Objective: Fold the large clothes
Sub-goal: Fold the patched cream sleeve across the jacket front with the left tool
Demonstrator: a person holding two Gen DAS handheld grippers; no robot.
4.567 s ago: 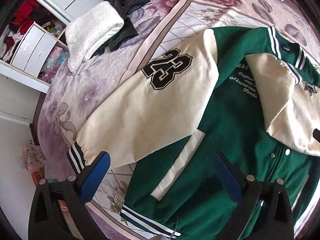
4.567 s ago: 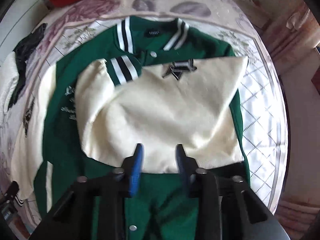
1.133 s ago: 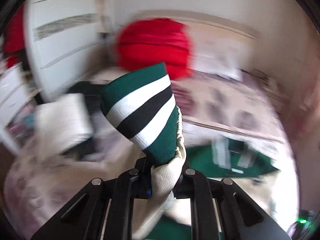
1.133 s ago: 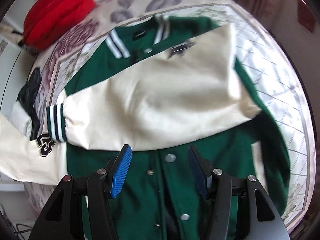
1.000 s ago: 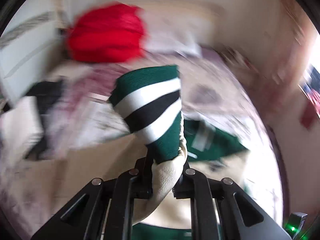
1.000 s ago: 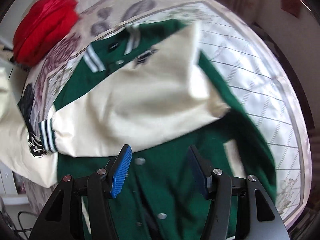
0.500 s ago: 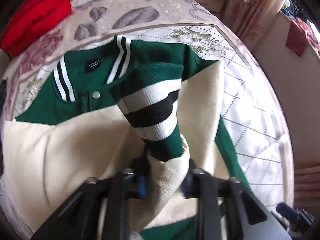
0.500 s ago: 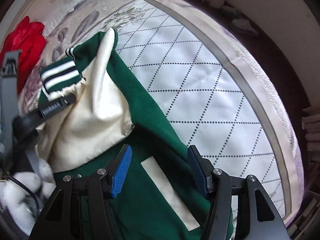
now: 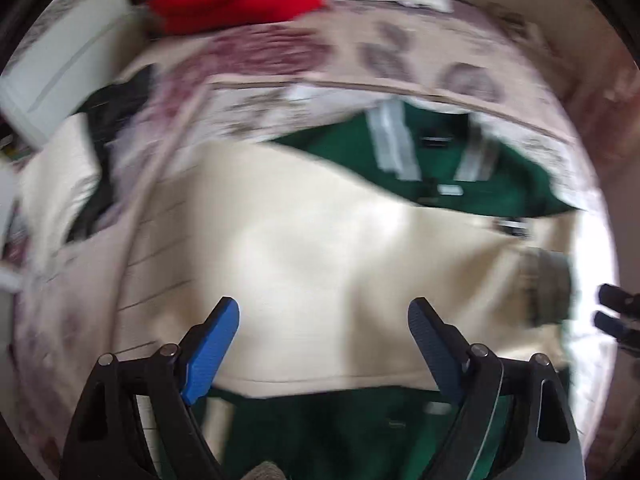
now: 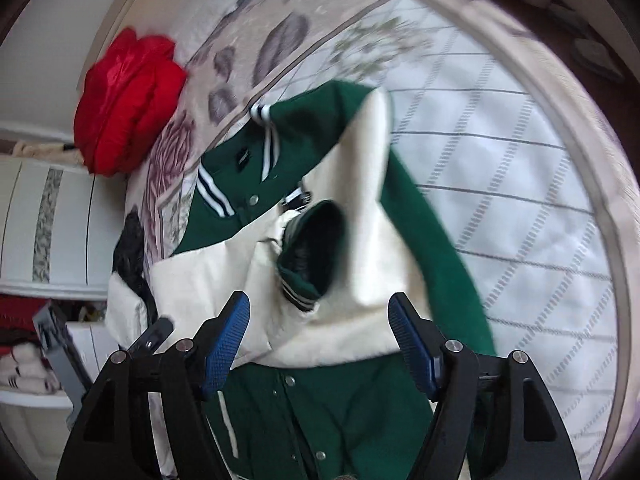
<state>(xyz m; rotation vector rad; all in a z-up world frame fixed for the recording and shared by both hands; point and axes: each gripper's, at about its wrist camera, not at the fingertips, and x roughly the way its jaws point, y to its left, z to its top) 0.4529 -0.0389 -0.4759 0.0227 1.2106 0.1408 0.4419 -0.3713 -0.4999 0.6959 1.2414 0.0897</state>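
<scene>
A green varsity jacket (image 10: 352, 408) with cream sleeves lies front-up on the bed, collar (image 9: 436, 148) at the far end. Both cream sleeves (image 9: 320, 248) are folded across its chest. The striped cuff (image 10: 304, 264) of the upper sleeve stands open on the right side of the chest. My left gripper (image 9: 324, 332) hovers over the cream sleeve, its jaws opening with nothing between them. My right gripper (image 10: 320, 328) hangs just short of that cuff, jaws also opening and empty. The left wrist view is blurred.
A red padded bundle (image 10: 128, 100) sits at the head of the bed. A black garment (image 10: 130, 256) and a pale folded cloth (image 9: 60, 168) lie left of the jacket. White cupboards (image 10: 48, 220) stand beyond. The quilted cover (image 10: 520, 184) stretches right to the bed's edge.
The left gripper carried the striped cuff over the jacket, let it go and spread its jaws; the sleeve now lies across the chest. The right gripper swung back toward the cuff and widened.
</scene>
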